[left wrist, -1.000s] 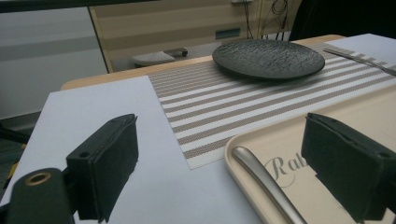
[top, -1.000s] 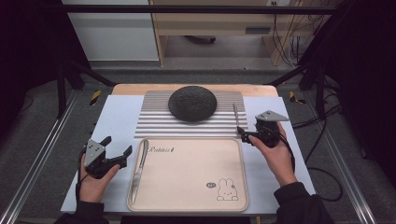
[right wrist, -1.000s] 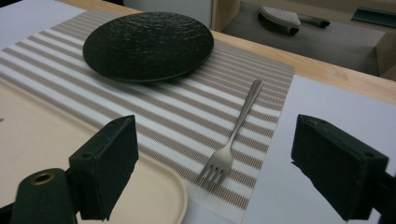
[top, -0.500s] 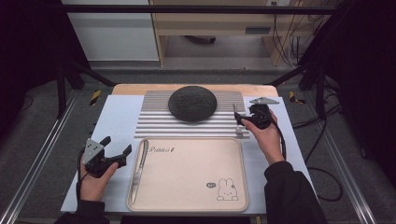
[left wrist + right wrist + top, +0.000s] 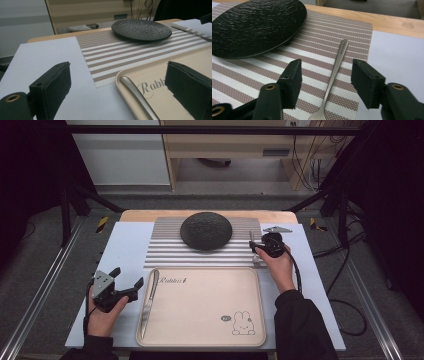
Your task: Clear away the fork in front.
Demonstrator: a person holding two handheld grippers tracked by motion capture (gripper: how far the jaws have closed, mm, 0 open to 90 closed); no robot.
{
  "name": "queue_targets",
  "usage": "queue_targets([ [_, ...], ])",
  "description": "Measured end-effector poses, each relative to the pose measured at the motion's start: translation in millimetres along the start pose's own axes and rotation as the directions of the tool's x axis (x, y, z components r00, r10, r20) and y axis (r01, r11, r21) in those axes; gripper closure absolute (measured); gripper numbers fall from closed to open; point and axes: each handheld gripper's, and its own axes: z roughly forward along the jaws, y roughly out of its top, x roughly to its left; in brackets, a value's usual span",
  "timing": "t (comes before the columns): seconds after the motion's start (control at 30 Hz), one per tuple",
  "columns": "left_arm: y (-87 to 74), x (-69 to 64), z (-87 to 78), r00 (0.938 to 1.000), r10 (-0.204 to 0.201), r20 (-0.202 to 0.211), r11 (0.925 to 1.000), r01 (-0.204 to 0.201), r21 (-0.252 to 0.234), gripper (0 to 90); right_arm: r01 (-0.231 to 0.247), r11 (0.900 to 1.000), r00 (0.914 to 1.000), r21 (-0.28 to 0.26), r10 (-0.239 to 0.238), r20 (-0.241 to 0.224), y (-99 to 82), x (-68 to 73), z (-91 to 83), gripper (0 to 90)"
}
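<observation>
Jaws of the right gripper (image 5: pixel 325 82) had just been closing, not yet touching the slim matte-steel fork (image 5: pixel 331 80) between them (handle stamp unreadable). It lay at the striped placemat's (image 5: pixel 317 37) right edge. The tray (image 5: pixel 200 310) read "Rabbit".

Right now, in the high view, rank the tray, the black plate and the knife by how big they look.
1. Tray, largest by far.
2. Black plate.
3. Knife, longer than the plate is wide, but thin.

Lab recording station, probably robotics: wooden worktop (image 5: pixel 150 215) framed by aluminium rails (image 5: pixel 40 295), black curtains (image 5: pixel 30 165) either side, cable bundle (image 5: pixel 305 162) behind, staged striped placemat (image 5: pixel 165 250), bare concrete floor (image 5: pixel 45 240).
</observation>
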Motion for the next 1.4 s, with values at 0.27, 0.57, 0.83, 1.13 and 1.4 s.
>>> queue_targets([
  [0.27, -0.2, -0.6, 0.1, 1.0, 0.007, -0.004, 1.0, -0.007, 0.004, 6.7, -0.002, 0.9998, 1.0, 0.019, 0.002, -0.003, -5.1, 3.0, 7.7, 55.8],
  [0.57, 0.6, -0.9, -0.4, 0.9999, 0.01, -0.003, 0.9999, -0.01, -0.004, 7.0, -0.002, 0.9977, 1.0, 0.068, 0.001, 0.005, -13.4, 3.5, 18.4, 65.6],
  [0.83, 0.9, -1.1, -0.5, 1.0, 0.009, 0.001, 0.9999, -0.009, -0.004, 7.1, -0.01, 0.9956, 0.9999, 0.094, 0.009, 0.006, -23.3, 1.6, 23.8, 71.2],
  [1.13, 1.0, -1.6, -0.3, 0.9999, 0.012, 0.002, 0.9999, -0.012, -0.002, 7.3, 0.018, 0.9956, 0.9995, 0.092, -0.02, 0.025, -25.6, 1.6, 23.5, 78.1],
  [1.4, 0.7, -1.4, -0.3, 0.9999, 0.007, 0.007, 1.0, -0.007, 0.005, 8.3, -0.001, 0.9944, 0.9997, 0.106, -0.002, 0.026, -25.8, -5.1, 19.4, 84.1],
])
